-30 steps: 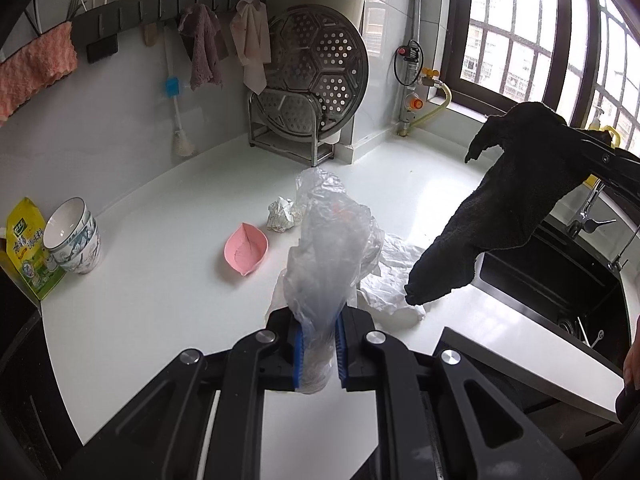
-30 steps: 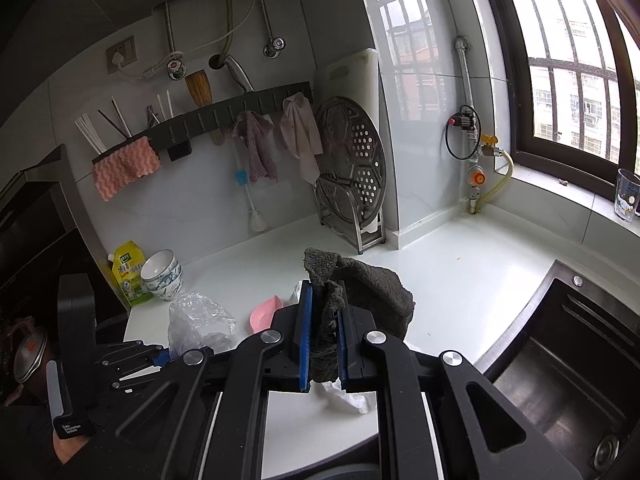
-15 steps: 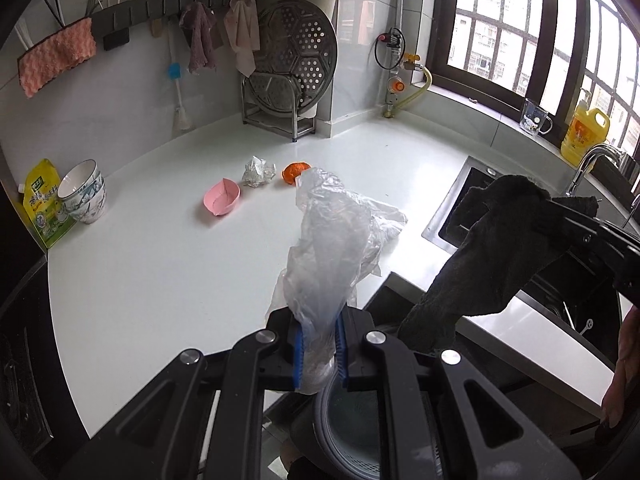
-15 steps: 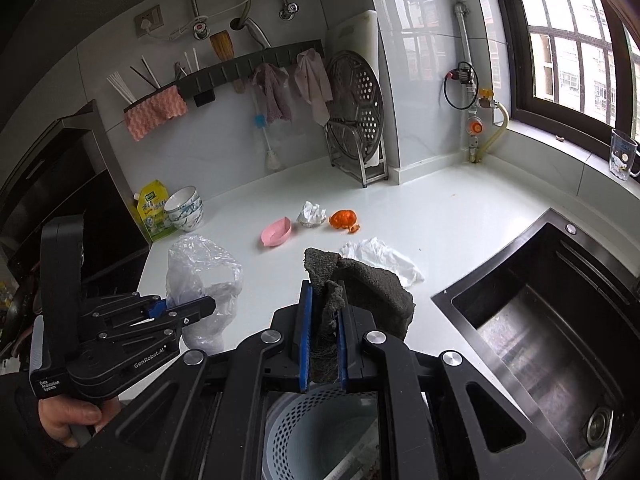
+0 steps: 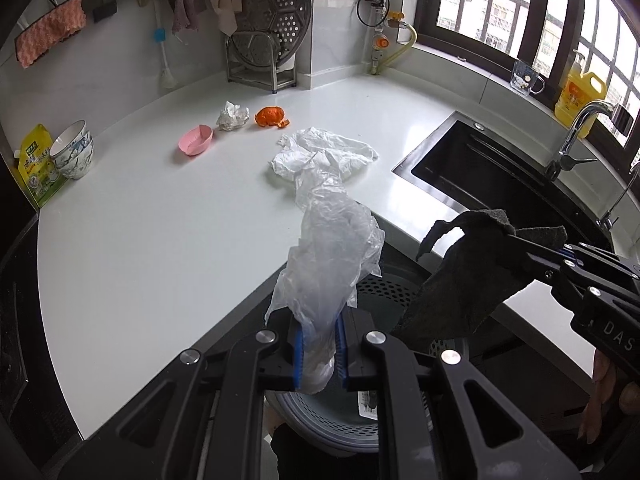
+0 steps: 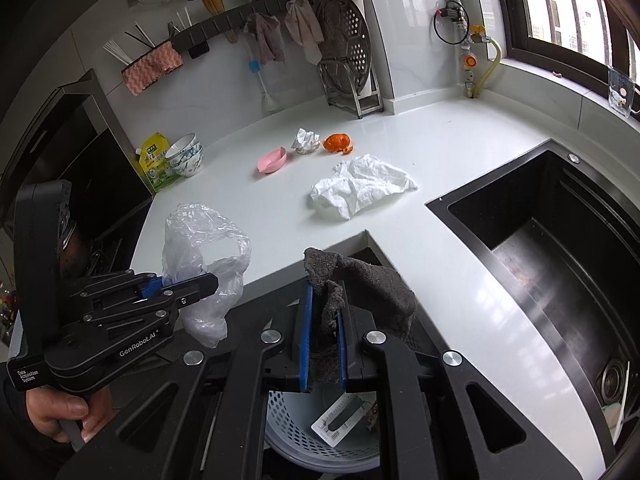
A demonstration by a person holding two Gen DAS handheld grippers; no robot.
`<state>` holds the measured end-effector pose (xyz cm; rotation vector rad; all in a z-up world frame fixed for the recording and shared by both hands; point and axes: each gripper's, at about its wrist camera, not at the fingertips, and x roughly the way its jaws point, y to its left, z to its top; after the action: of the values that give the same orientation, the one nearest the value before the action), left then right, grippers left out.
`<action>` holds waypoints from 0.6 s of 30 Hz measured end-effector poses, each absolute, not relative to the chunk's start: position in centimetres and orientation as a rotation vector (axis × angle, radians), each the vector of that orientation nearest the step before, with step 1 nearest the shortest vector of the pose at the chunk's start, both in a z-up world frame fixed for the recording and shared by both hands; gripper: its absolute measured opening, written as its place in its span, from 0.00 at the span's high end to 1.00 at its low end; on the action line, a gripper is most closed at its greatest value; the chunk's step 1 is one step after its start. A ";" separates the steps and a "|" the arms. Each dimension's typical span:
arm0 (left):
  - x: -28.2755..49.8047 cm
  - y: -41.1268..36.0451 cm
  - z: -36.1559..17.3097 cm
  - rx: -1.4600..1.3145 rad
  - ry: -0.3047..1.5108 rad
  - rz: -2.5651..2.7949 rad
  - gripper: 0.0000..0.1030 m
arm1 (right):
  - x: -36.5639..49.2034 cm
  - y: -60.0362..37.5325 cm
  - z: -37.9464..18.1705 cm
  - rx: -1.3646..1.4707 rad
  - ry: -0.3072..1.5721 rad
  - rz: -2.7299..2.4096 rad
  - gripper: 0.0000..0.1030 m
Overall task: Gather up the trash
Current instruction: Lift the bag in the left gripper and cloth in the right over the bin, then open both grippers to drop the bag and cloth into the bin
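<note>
My left gripper (image 5: 318,350) is shut on a clear plastic bag (image 5: 332,256); it also shows in the right wrist view (image 6: 204,256). My right gripper (image 6: 323,344) is shut on a dark grey rag (image 6: 360,292), seen at the right of the left wrist view (image 5: 468,284). Both are held over a grey perforated trash bin (image 6: 296,436) below the counter edge (image 5: 340,428). On the white counter (image 5: 160,220) lie a crumpled white bag (image 5: 324,154), an orange peel (image 5: 270,116) and a crumpled paper ball (image 5: 232,116).
A pink dish (image 5: 196,140) lies near the trash. Stacked bowls (image 5: 74,150) and a yellow-green pouch (image 5: 34,164) stand at the far left. A black sink (image 6: 552,248) with a faucet (image 5: 576,136) is on the right. A steamer rack (image 5: 268,36) stands by the wall.
Both grippers have pulled back from the counter and lowered over the bin, still holding the bag and the rag. The peel and white bag on the counter are now unobstructed.
</note>
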<state>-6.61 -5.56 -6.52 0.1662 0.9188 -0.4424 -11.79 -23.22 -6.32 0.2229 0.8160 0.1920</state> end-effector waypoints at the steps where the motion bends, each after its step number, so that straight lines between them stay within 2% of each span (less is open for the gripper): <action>1: -6.8 -5.8 -6.9 0.170 0.929 -0.443 0.87 | -11.8 -23.3 -6.8 0.226 0.827 0.194 0.90; 16: -5.8 -8.2 -12.6 0.208 1.081 -0.420 0.84 | -9.8 -24.0 -12.0 0.239 0.967 0.221 0.90; 17: -5.7 -8.1 -12.7 0.202 1.084 -0.413 0.78 | -9.7 -24.1 -12.3 0.241 0.982 0.222 0.90; 18: -5.7 -8.0 -12.6 0.195 1.083 -0.406 0.65 | -9.5 -24.2 -12.5 0.243 0.998 0.218 0.88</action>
<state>-5.67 -7.99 -12.60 0.1949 1.0829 -0.4059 -9.52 -24.24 -12.52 0.2431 0.9975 0.2185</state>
